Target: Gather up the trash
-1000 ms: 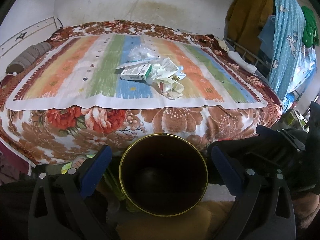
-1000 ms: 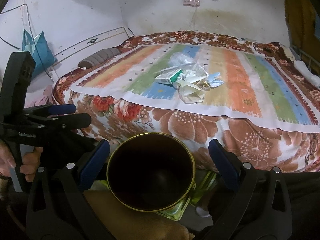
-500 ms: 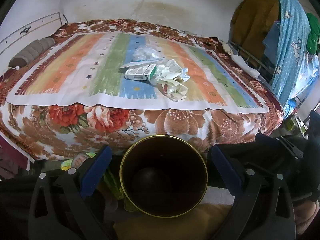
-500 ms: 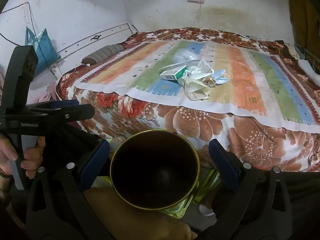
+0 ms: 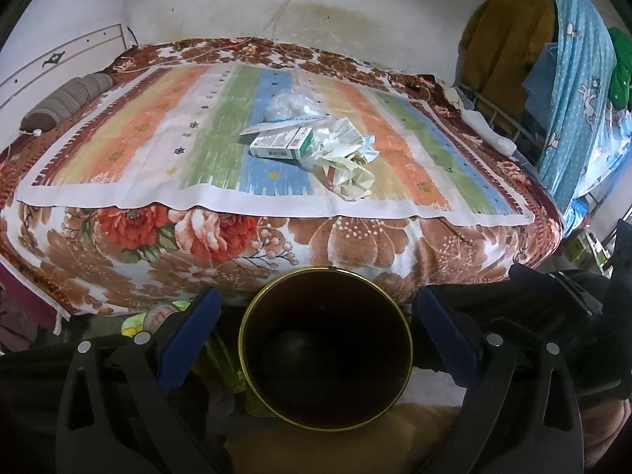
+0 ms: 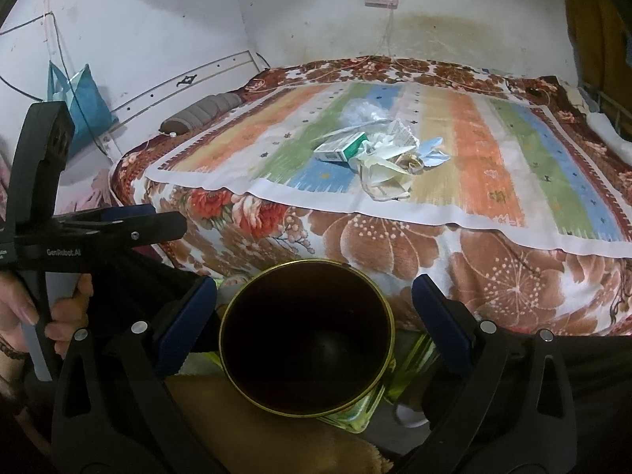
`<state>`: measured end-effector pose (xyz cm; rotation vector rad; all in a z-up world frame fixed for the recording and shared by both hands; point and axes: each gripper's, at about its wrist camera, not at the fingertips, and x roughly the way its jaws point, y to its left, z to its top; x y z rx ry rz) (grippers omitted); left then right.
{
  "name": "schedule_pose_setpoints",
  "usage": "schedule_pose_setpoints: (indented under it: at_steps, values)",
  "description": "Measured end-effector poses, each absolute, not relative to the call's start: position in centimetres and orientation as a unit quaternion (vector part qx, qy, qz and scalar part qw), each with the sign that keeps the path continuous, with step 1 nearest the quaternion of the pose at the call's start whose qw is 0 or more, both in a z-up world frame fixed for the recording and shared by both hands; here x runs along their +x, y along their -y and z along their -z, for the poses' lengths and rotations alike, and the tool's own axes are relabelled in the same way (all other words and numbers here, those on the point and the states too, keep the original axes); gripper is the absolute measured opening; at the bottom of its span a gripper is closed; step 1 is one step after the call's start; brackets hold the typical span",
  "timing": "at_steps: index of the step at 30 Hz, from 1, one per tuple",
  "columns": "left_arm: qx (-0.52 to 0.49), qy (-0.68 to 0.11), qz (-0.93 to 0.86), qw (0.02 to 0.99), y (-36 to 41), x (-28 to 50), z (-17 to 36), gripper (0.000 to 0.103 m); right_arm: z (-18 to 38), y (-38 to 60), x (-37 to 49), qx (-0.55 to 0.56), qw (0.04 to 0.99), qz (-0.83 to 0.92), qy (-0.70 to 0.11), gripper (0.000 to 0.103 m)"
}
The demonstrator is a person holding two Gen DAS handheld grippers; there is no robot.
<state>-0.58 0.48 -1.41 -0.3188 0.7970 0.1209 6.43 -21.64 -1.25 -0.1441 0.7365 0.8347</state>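
While both tools hang wide and empty over the dark bin [image 5: 326, 359], your left tool [image 5: 316, 316] and right tool [image 6: 314, 312] are well short of the trash pile [image 5: 335, 154], which lies on the striped mat [image 5: 158, 146] at twelve o'clock, far beyond the bin's rim. I judge the crumpled paper [image 6: 385, 175] may spring from a shallow pinch. The green-and-white carton [image 5: 282, 146] touches it at nine o'clock, so a careless grab could drag both off the bed [image 6: 395, 245].
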Motion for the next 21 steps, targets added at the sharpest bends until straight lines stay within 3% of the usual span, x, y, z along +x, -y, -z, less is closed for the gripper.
schedule_pose_setpoints:
  at_steps: [21]
  values:
    - [-0.166, -0.381, -0.068, 0.907, -1.04, -0.50, 0.92, 0.097, 1.29, 21.68, 6.64, -0.067, 0.847, -0.396, -0.349, 0.094]
